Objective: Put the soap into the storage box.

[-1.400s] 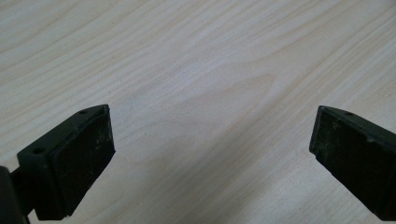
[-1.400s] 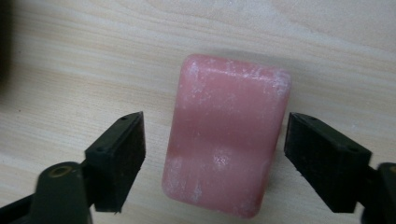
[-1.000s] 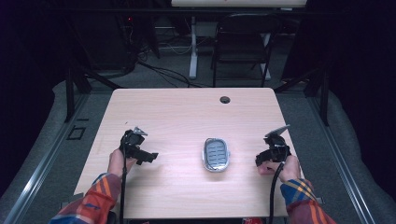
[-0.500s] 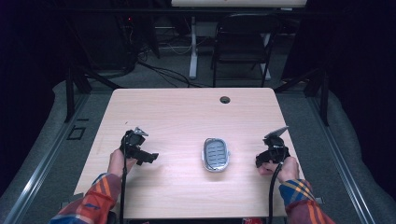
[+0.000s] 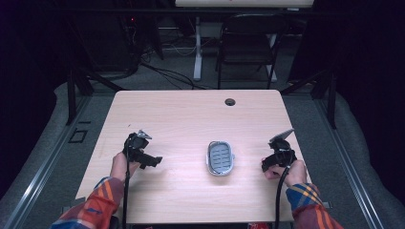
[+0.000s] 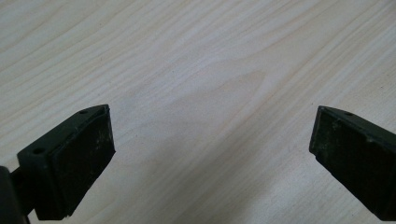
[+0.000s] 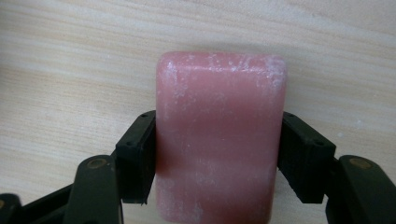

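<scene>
A pink bar of soap (image 7: 219,140) with white scuffs sits between the jaws in the right gripper view, both pads pressed against its long sides. That right gripper (image 5: 276,160) is low over the table near the right edge in the high view. A grey oval soap dish (image 5: 220,158) with a ribbed inside lies on the table to its left, apart from it. My left gripper (image 5: 145,157) rests at the table's left side, jaws spread wide over bare wood (image 6: 201,102).
The light wooden table (image 5: 191,119) has a dark cable hole (image 5: 230,101) near its far edge. Beyond it stand a black chair (image 5: 248,47) and cables on the floor. Plaid sleeves (image 5: 90,205) come in from the bottom.
My right gripper has shifted slightly toward the person and down. The left gripper has barely moved.
</scene>
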`<act>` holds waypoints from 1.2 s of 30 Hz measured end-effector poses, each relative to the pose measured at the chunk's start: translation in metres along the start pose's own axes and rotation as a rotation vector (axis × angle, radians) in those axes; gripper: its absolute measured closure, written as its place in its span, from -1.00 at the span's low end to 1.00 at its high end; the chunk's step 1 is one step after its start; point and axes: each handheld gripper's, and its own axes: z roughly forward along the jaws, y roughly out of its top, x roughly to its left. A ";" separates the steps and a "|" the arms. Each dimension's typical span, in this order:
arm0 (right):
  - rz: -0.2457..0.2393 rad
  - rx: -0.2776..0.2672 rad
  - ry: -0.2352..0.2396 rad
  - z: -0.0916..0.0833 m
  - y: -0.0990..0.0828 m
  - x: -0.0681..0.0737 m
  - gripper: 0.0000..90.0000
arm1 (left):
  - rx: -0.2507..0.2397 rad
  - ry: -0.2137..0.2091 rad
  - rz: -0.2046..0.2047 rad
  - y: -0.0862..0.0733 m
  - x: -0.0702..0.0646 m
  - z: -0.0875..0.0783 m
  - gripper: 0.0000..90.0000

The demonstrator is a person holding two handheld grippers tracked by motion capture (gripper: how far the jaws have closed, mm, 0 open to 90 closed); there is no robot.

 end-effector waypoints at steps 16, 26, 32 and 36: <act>-0.056 0.015 0.050 -0.013 0.001 -0.001 -0.20 | 0.005 -0.006 0.011 0.000 -0.001 0.002 -1.00; -0.103 0.023 0.055 -0.020 0.002 0.005 -0.19 | -0.001 -0.025 0.031 0.002 -0.001 0.002 -1.00; -0.101 0.003 0.072 -0.023 0.003 0.006 -0.19 | 0.004 -0.015 0.029 0.001 -0.002 0.003 -1.00; -0.123 -0.002 0.079 -0.026 0.005 0.009 -0.19 | 0.008 -0.022 0.031 0.000 -0.001 0.003 -1.00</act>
